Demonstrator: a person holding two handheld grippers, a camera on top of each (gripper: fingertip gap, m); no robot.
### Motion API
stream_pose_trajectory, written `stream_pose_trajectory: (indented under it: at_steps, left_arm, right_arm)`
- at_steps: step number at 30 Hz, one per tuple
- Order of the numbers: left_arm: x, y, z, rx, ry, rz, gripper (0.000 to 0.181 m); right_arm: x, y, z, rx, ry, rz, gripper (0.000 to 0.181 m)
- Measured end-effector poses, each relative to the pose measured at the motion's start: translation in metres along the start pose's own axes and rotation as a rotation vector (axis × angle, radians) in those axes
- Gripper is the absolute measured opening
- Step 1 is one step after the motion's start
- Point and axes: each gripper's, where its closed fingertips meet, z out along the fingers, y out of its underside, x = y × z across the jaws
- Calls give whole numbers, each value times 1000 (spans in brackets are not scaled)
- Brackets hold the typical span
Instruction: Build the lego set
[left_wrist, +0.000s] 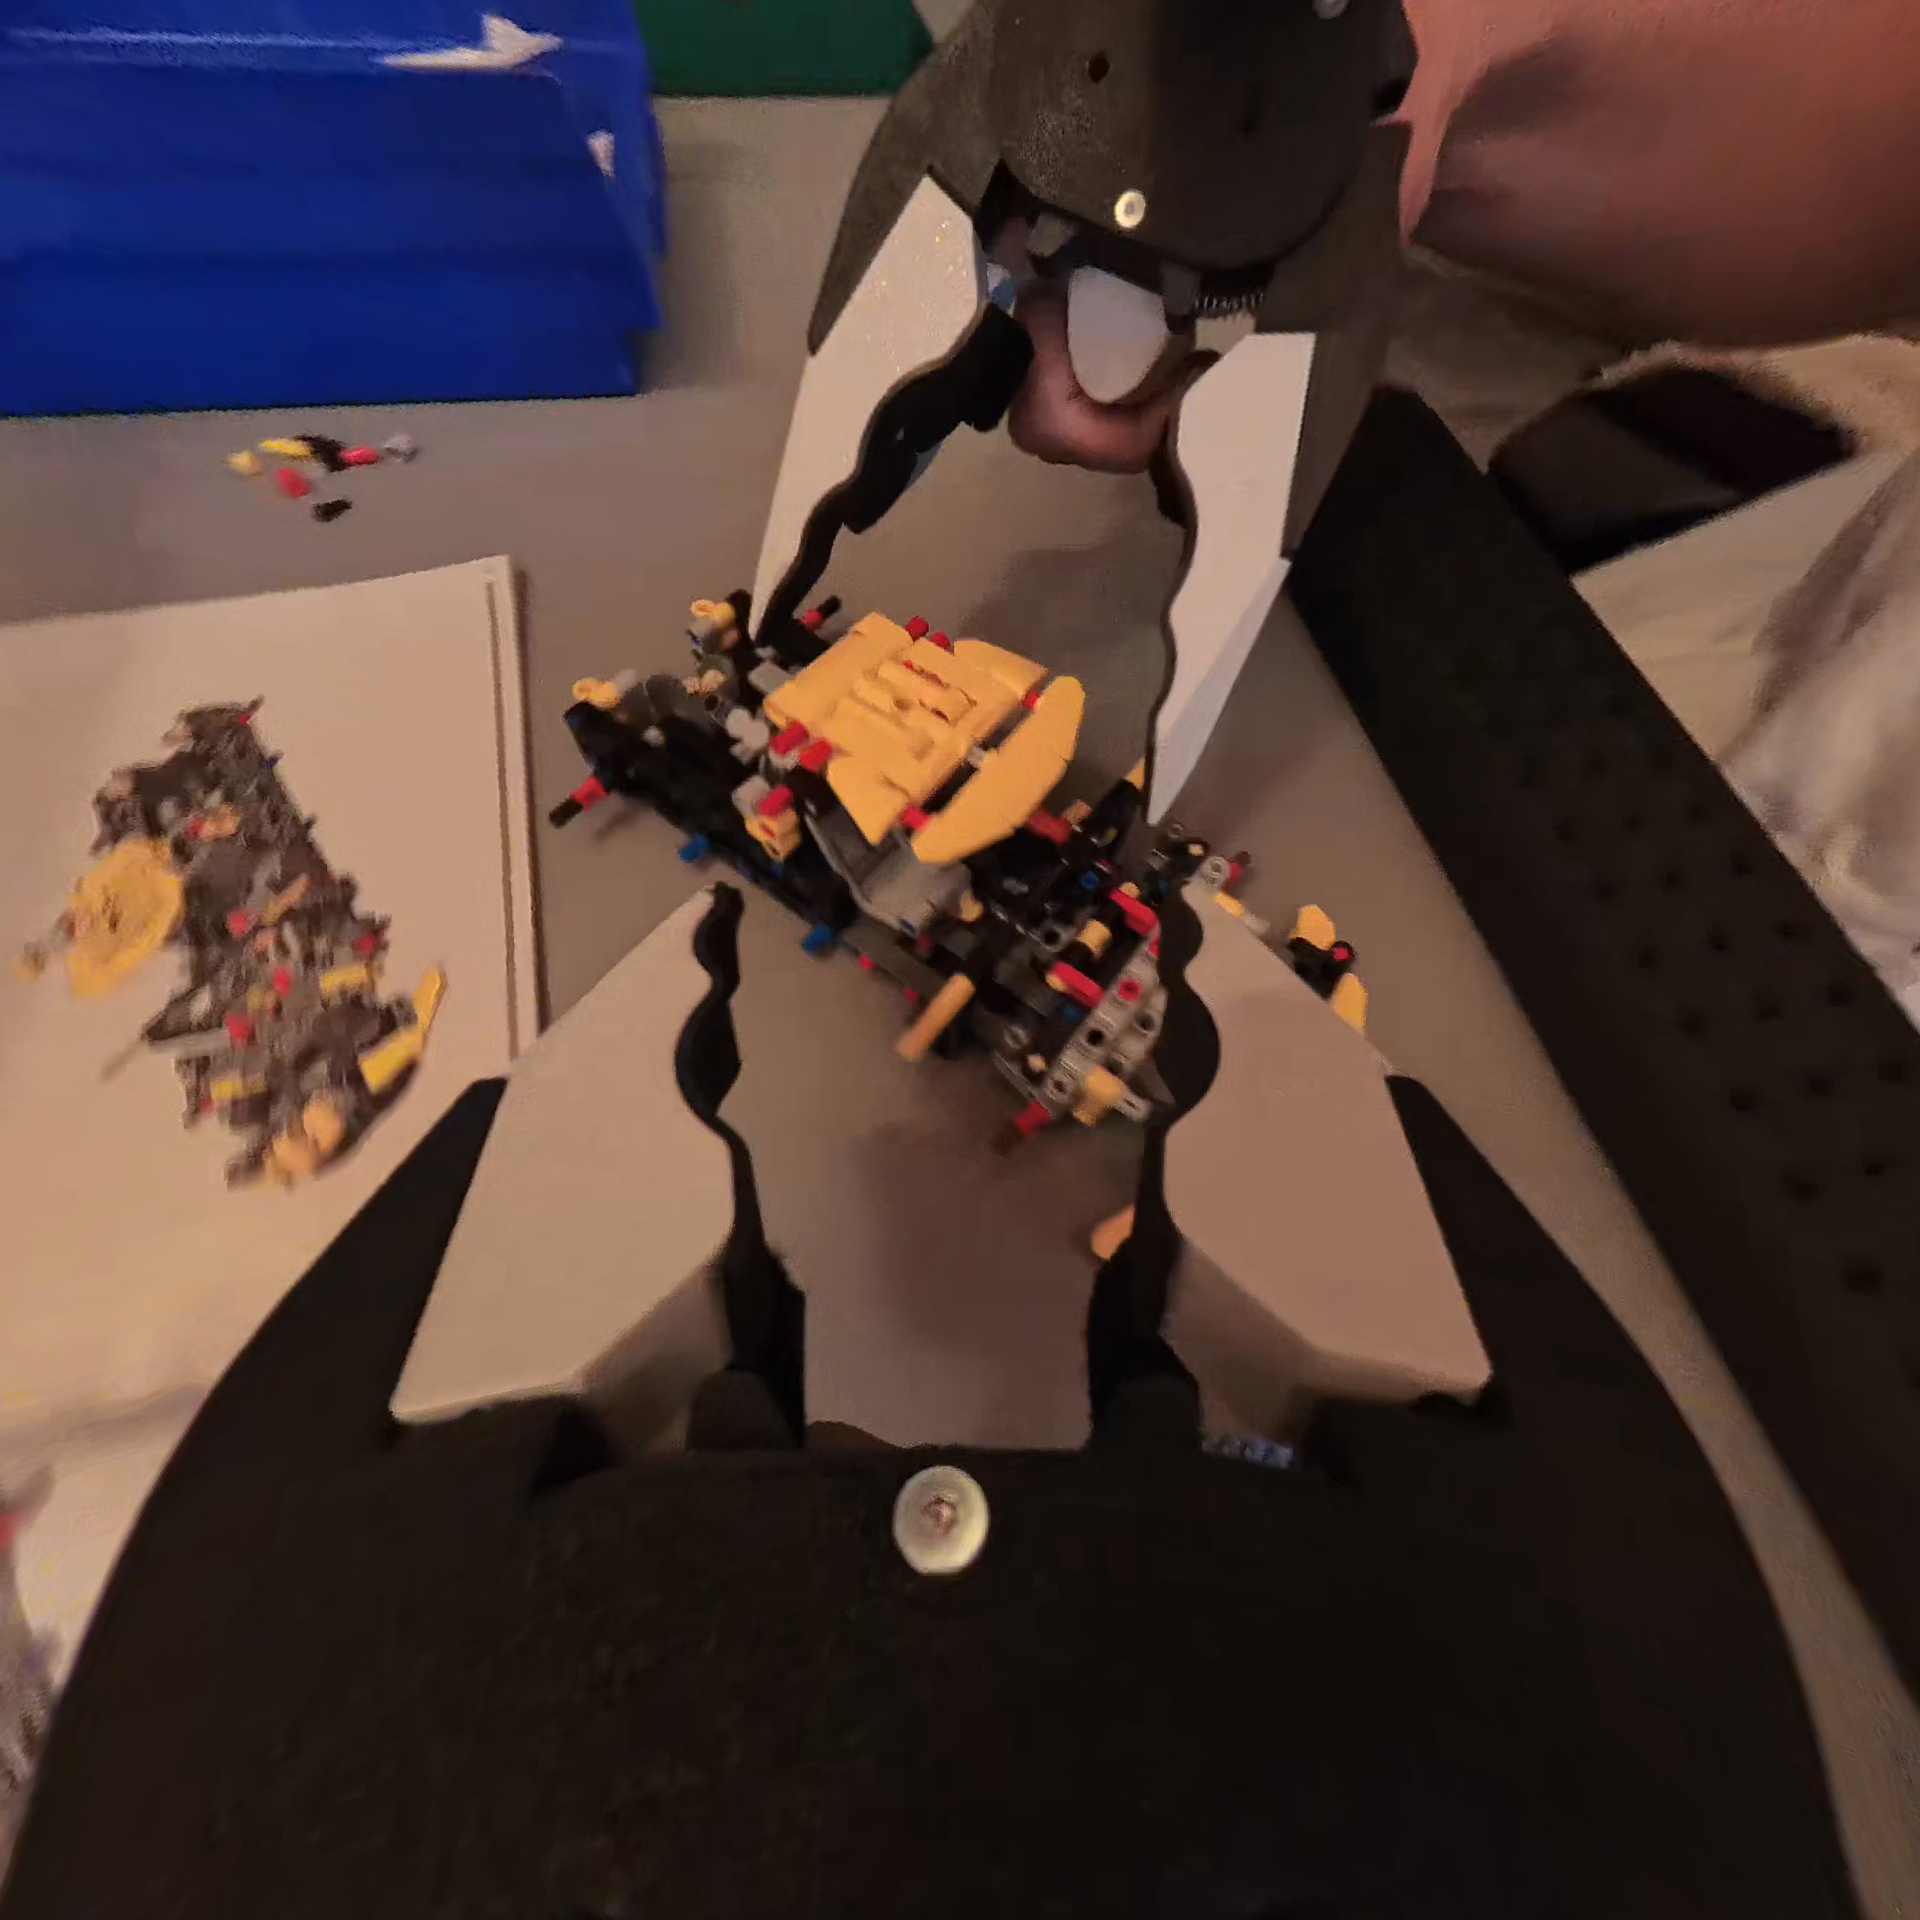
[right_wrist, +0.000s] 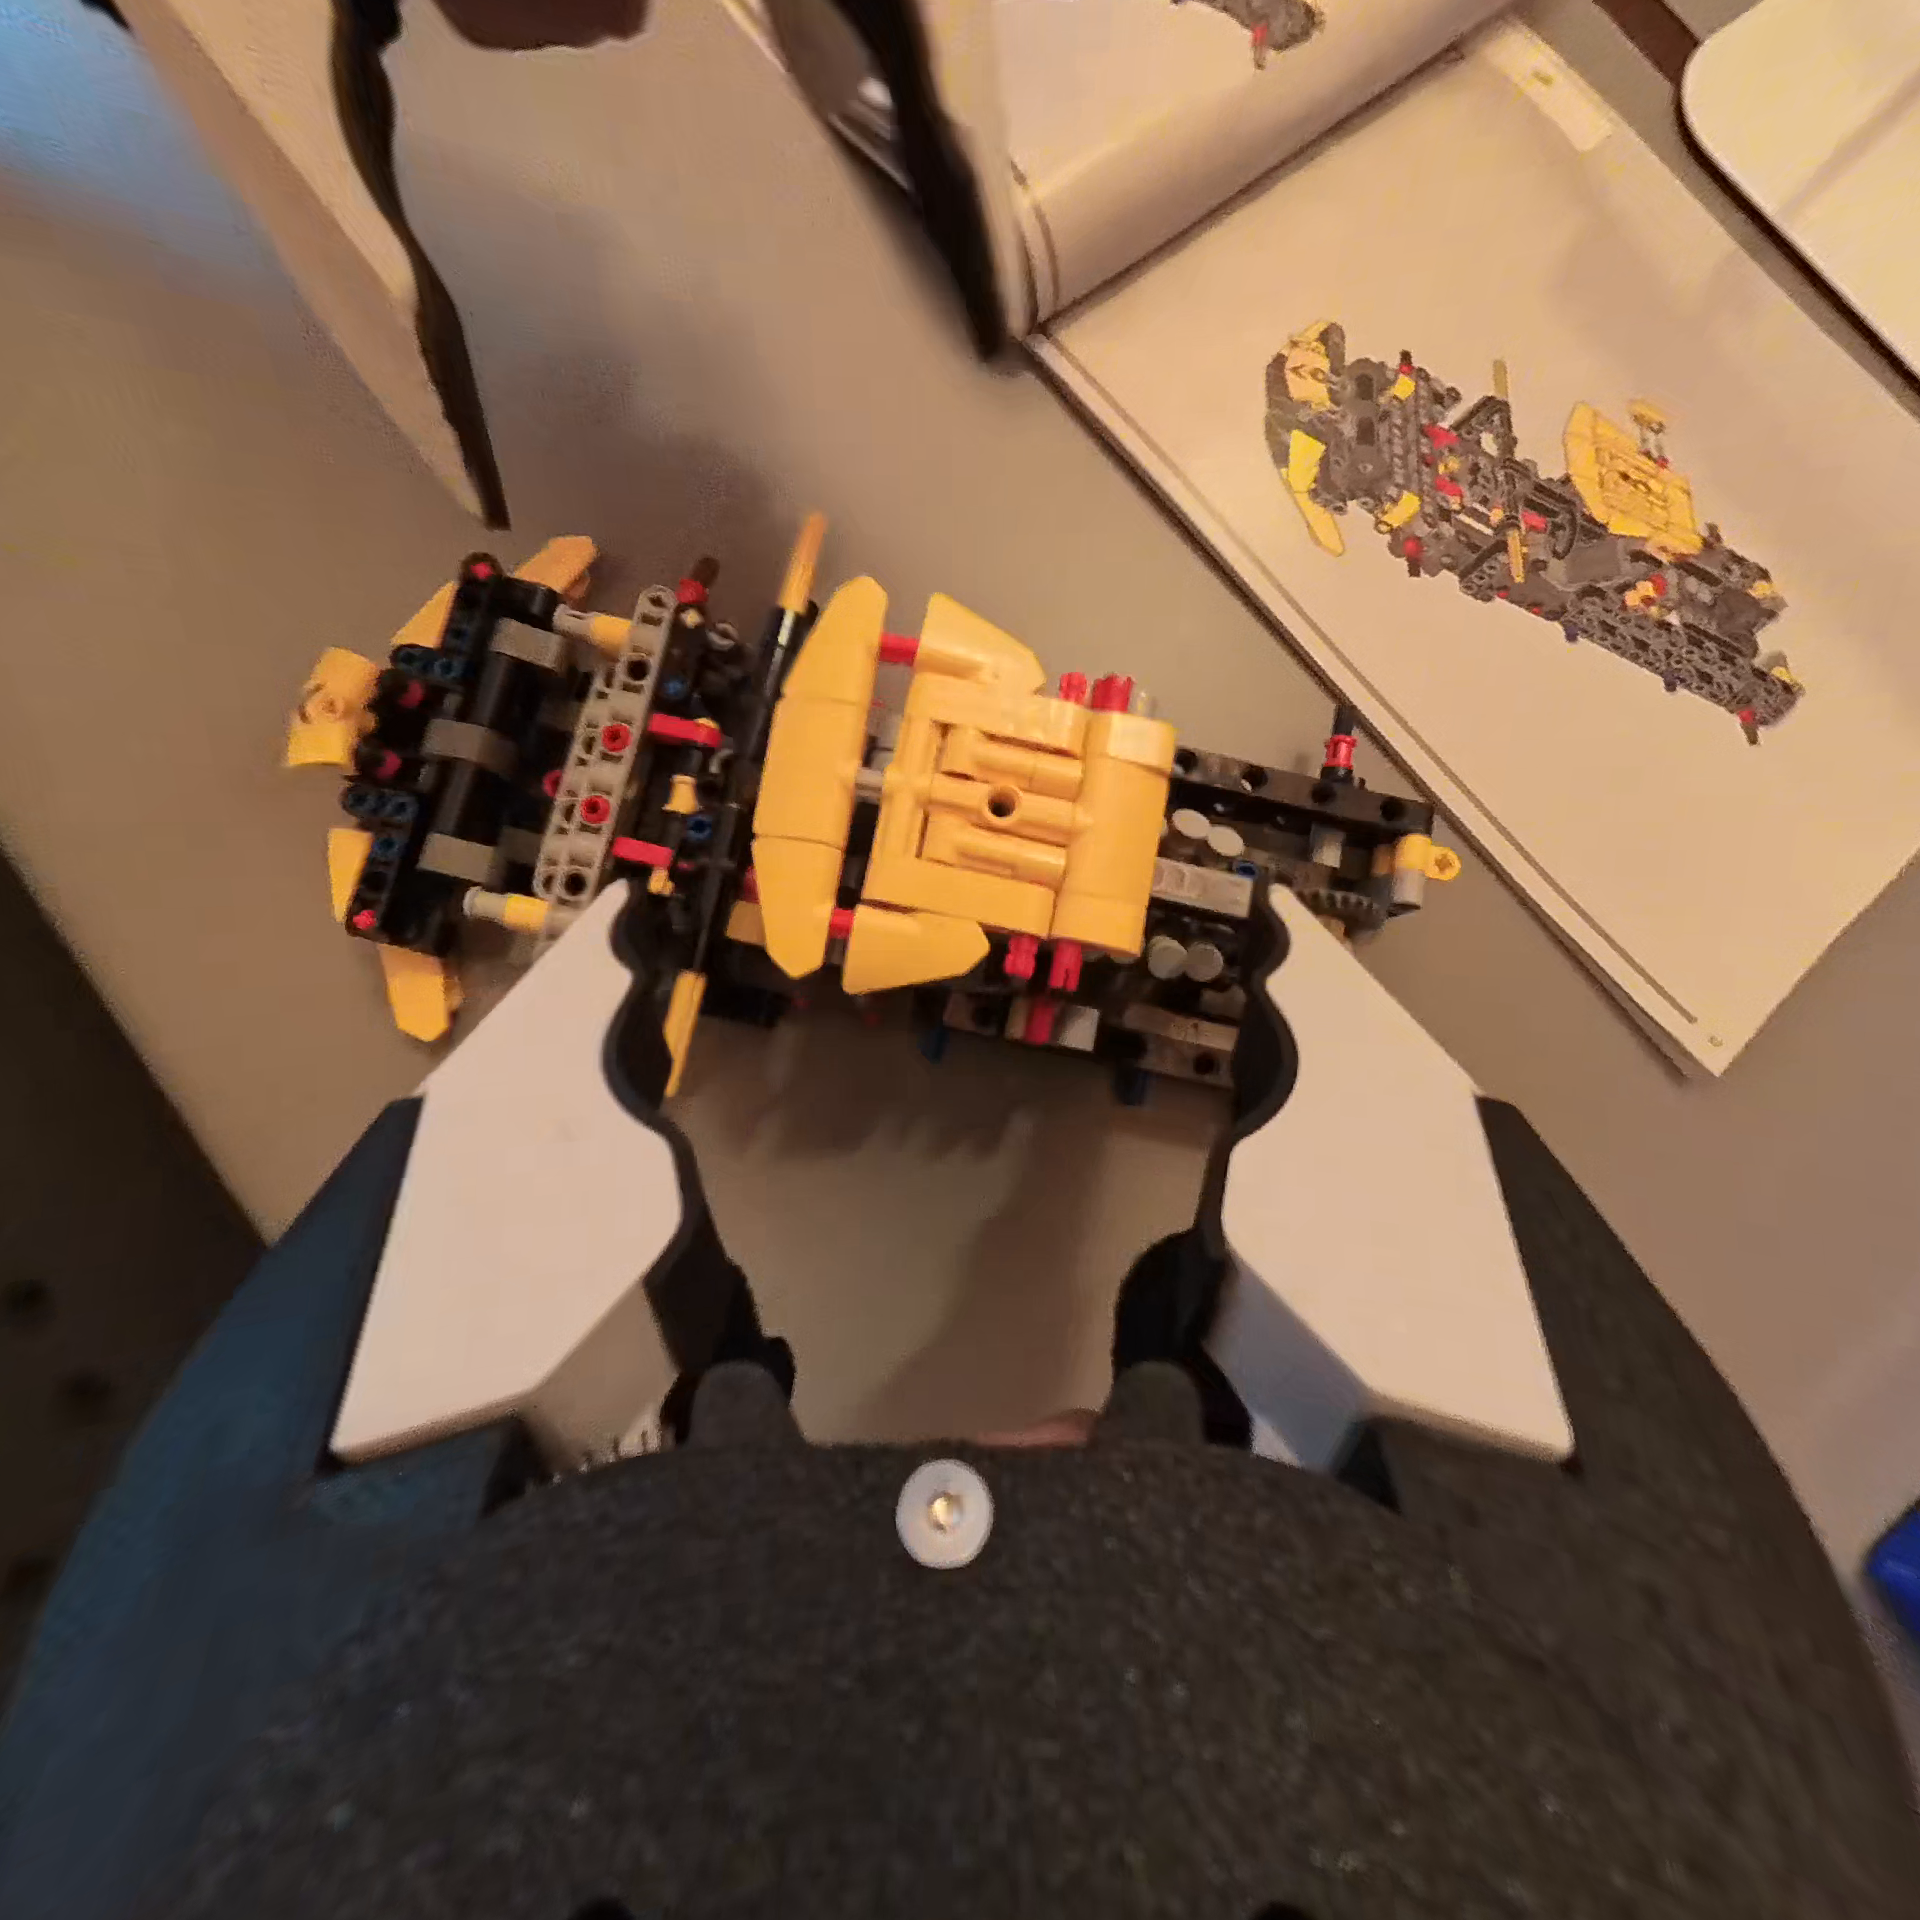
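A partly built lego vehicle (left_wrist: 894, 821), black and grey frame with a yellow cover and red pins, lies on the grey table (left_wrist: 644, 499). It also shows in the right wrist view (right_wrist: 935, 821). My left gripper (left_wrist: 951, 914) is open and empty, its tips at the model's near end; it also shows in the right wrist view (right_wrist: 727, 436). My right gripper (right_wrist: 945, 904) is open, its jaws spread along the model's near side on either side of the yellow cover. It reaches in from the top of the left wrist view (left_wrist: 966, 717). I cannot tell if it touches the model.
An open instruction booklet (left_wrist: 260, 883) lies left of the model; it also shows in the right wrist view (right_wrist: 1507, 665). Loose small pieces (left_wrist: 312, 468) lie behind it, before blue bins (left_wrist: 312, 208). A black perforated panel (left_wrist: 1621, 831) borders the right. A hand (left_wrist: 1081, 416) holds the right gripper. Some 8 centimetres of space lies between my two pairs of fingers. The black perforated panel (left_wrist: 1621, 831) sits 15 centimetres or so from the ends of my right fingers.
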Motion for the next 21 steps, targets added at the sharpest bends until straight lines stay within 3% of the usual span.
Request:
stream_pose_trajectory:
  at_steps: [2, 4, 9, 16, 18, 21]
  left_arm:
    - [-11, -5, 18, -35, 62, 55, 91]
    - [-17, -8, 31, -36, 135, 80, 96]
    - [-14, -8, 47, 25, 291, 91, 96]
    - [-8, 4, 66, -14, 280, 257, 89]
    - [-8, -2, 65, 26, 272, 272, 77]
    - [-8, -3, 65, 43, 270, 281, 76]
  right_arm:
    - [2, 3, 3, 52, 15, 20, 106]
    - [-4, -10, 0, 224, -13, 49, 95]
    - [1, -16, -7, 413, 18, 75, 78]
    - [-1, -10, -4, 443, 4, 66, 72]
    - [1, -10, -5, 451, 18, 60, 69]
    - [1, -10, -5, 453, 11, 48, 69]
